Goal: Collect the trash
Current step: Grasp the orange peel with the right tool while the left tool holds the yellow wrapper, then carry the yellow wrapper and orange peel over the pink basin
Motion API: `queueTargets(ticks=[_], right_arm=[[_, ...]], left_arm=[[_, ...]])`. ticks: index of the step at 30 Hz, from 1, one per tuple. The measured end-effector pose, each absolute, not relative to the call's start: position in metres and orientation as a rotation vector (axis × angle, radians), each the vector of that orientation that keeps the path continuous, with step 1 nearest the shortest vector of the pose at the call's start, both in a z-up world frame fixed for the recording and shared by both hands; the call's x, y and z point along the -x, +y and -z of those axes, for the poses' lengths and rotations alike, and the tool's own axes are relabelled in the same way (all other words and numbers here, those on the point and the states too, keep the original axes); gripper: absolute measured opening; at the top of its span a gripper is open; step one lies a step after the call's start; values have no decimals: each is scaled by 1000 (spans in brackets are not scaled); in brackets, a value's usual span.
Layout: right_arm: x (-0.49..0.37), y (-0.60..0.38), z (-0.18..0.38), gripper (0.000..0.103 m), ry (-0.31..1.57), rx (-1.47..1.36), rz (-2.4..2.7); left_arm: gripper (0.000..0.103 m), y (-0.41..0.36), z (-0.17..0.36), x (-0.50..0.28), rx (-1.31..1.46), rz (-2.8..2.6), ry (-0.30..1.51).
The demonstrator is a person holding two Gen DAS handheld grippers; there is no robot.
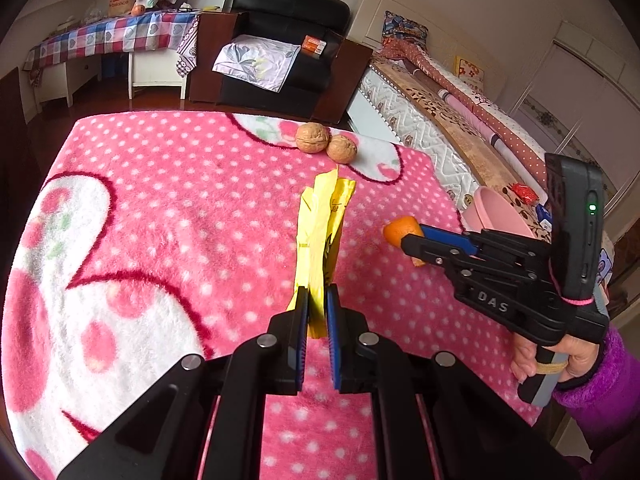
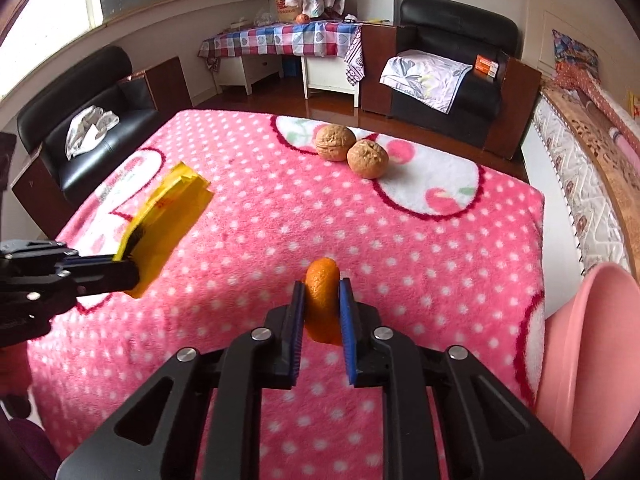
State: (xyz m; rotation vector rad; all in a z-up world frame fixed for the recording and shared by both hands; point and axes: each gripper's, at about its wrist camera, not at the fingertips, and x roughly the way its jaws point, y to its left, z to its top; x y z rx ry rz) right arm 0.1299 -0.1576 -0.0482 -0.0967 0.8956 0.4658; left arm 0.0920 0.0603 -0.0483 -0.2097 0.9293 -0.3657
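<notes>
Trash sits in both of my grippers at once. The yellow wrapper (image 1: pixel 320 240) is pinched in my left gripper (image 1: pixel 318 312), whose fingers are all but closed on its lower end, so the crumpled sheet stands up and forward past the fingertips, off the pink dotted blanket (image 1: pixel 180 208) that covers the table. The orange peel (image 2: pixel 323 300) is clamped between the blue pads of my right gripper (image 2: pixel 322 300), the fingers drawn in narrow around it with the peel poking out just beyond the tips.

Ahead of both sets of fingers, near the far edge of the table, two walnuts (image 2: pixel 351 149) lie touching each other.

From the left wrist I see my right gripper from the side, off to the right of my left fingers, with the hand (image 1: pixel 560 356) in a purple sleeve (image 1: pixel 600 384) on its handle; the right wrist view shows none of that hand. The left view also catches a red packet (image 1: pixel 524 193) beyond the pink tub (image 1: pixel 496 212). The right wrist view shows the tub close at the right of my right fingers, and the left gripper with the wrapper off to their left, plus a black armchair (image 2: pixel 80 120) at far left that the left view leaves out
</notes>
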Motion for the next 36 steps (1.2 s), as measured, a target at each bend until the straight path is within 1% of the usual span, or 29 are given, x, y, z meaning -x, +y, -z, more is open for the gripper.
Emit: queueTargets(ticks=[12, 36], right_arm=[[-86, -194, 31, 17, 886, -116, -473], [-53, -272, 23, 17, 797, -283, -357]], left_arm=[[8, 32, 44, -92, 186, 394, 937], [8, -52, 28, -85, 89, 496, 946]])
